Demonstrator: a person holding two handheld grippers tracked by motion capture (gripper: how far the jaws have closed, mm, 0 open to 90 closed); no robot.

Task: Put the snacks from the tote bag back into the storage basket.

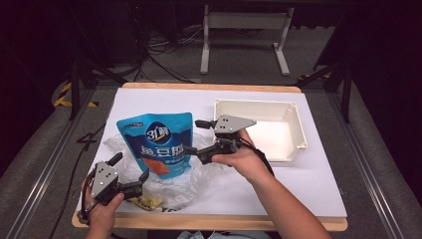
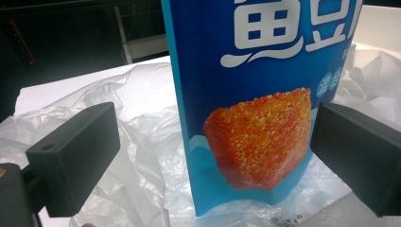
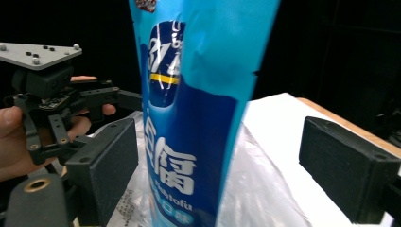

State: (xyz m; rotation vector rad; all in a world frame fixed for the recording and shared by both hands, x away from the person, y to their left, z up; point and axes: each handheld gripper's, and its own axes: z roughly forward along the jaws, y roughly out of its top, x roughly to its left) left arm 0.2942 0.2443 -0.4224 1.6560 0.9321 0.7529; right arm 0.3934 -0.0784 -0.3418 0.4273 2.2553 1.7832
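Two claws flank a blue snack pouch [image 1: 158,144] that stands upright on crumpled clear plastic wrap [image 1: 196,181] near the middle of the table [image 1: 318,199], leaning slightly toward its left edge. The left claw [image 1: 130,169], near the table's front left corner, has its jaws spread wide, with the pouch's lower part and its orange food picture [image 2: 259,137] between them but touching neither pad, as far as the left gripper view shows. The right claw [image 1: 193,136] comes at the pouch from its right side, jaws likewise wide apart and gripping nothing; in the right gripper view the pouch [image 3: 198,113] rises between the pads, its top cut off by the frame. Whether either pad brushes the pouch cannot be told. A small yellowish packet [image 1: 146,201] lies by the front edge, partly hidden under the left claw. An empty white tray [image 1: 298,130] sits toward the back right corner, well apart from the pouch.
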